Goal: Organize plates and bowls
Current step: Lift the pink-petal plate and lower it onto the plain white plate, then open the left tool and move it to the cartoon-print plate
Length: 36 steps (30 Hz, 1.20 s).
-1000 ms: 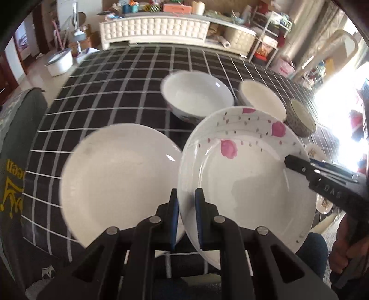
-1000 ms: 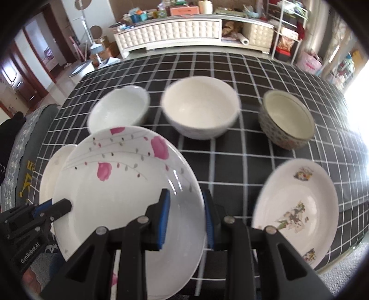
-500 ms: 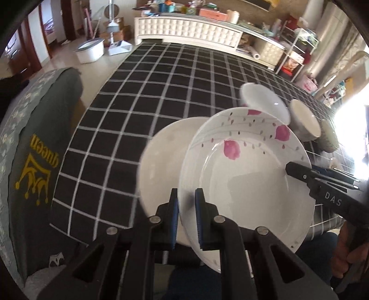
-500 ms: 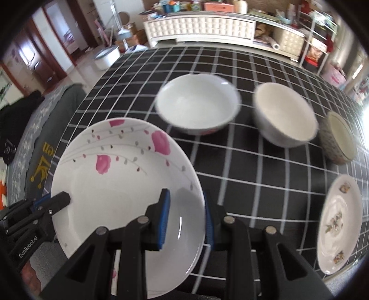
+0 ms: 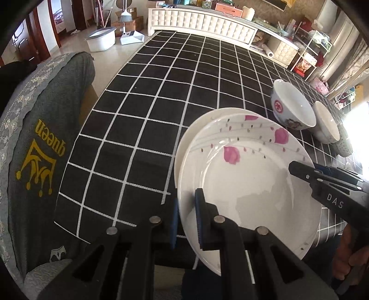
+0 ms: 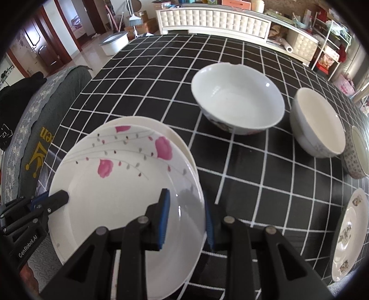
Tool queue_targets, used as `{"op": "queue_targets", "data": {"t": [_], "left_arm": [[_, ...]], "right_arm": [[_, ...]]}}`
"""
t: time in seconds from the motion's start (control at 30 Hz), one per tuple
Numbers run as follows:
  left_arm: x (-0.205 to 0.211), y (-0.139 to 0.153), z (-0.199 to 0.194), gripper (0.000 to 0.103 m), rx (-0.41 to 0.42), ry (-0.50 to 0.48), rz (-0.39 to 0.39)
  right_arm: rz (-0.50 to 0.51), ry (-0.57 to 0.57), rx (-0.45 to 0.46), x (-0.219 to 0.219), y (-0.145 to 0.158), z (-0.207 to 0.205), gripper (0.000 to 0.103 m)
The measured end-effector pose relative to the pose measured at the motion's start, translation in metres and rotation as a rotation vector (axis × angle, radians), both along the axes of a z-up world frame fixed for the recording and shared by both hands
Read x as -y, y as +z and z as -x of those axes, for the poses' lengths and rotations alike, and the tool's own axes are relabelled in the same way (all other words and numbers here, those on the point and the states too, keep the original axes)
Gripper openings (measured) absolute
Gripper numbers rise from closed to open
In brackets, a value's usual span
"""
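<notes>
Both grippers hold a white plate with pink flowers (image 5: 242, 170) (image 6: 120, 180) by opposite rims. My left gripper (image 5: 186, 219) is shut on its near-left rim. My right gripper (image 6: 185, 217) is shut on its right rim and shows at the right of the left wrist view. The flowered plate hovers over a plain white plate (image 5: 193, 131) (image 6: 147, 122) on the checked tablecloth, mostly covering it. A large white bowl (image 6: 237, 99), a cream bowl (image 6: 318, 124) and a patterned bowl (image 6: 358, 154) stand behind in a row.
A small decorated plate (image 6: 348, 233) lies at the table's right front edge. A grey cushioned chair with a yellow crown print (image 5: 39, 150) stands left of the table. A white cabinet (image 6: 212, 18) runs along the far wall.
Both grippers have carried the flowered plate leftward, and it now sits almost directly above the plain white plate. The bowls have shifted to the right in both views.
</notes>
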<state>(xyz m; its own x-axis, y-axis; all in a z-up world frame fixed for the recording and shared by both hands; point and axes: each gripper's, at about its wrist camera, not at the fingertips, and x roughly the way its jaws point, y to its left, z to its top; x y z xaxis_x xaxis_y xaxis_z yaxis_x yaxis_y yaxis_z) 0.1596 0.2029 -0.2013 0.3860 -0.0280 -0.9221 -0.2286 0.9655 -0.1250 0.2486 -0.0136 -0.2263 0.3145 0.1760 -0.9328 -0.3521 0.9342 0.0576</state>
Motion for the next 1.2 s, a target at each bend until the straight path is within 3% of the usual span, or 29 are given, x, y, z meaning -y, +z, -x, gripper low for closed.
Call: {"op": "queue_targets", "data": {"t": [0.4, 0.67, 0.77, 0.87, 0.93, 1.03, 1.2], "left_arm": [[-0.005, -0.006, -0.015, 0.011, 0.006, 0.007, -0.019], [-0.011, -0.008, -0.017, 0.011, -0.011, 0.058, 0.02], [-0.013, -0.006, -0.012, 0.021, -0.011, 0.079, 0.003], [-0.017, -0.001, -0.004, 0.029, -0.003, 0.108, 0.003], [-0.019, 0.007, 0.001, 0.03, 0.014, 0.12, 0.003], [-0.012, 0.023, 0.007, 0.039, 0.044, 0.118, -0.002], [0.018, 0.052, 0.012, 0.039, 0.097, 0.07, -0.012]], "right_arm": [[0.02, 0.015, -0.002, -0.009, -0.008, -0.006, 0.032], [-0.011, -0.005, -0.004, -0.005, -0.011, -0.005, 0.033], [-0.023, -0.009, -0.025, -0.002, -0.011, -0.004, 0.033], [0.012, -0.022, -0.023, 0.001, -0.009, 0.001, 0.044], [0.008, -0.015, -0.017, 0.005, -0.003, 0.008, 0.061], [-0.01, -0.013, 0.01, 0.015, 0.013, 0.018, 0.062], [-0.03, -0.035, 0.07, 0.037, 0.049, 0.033, 0.062]]}}
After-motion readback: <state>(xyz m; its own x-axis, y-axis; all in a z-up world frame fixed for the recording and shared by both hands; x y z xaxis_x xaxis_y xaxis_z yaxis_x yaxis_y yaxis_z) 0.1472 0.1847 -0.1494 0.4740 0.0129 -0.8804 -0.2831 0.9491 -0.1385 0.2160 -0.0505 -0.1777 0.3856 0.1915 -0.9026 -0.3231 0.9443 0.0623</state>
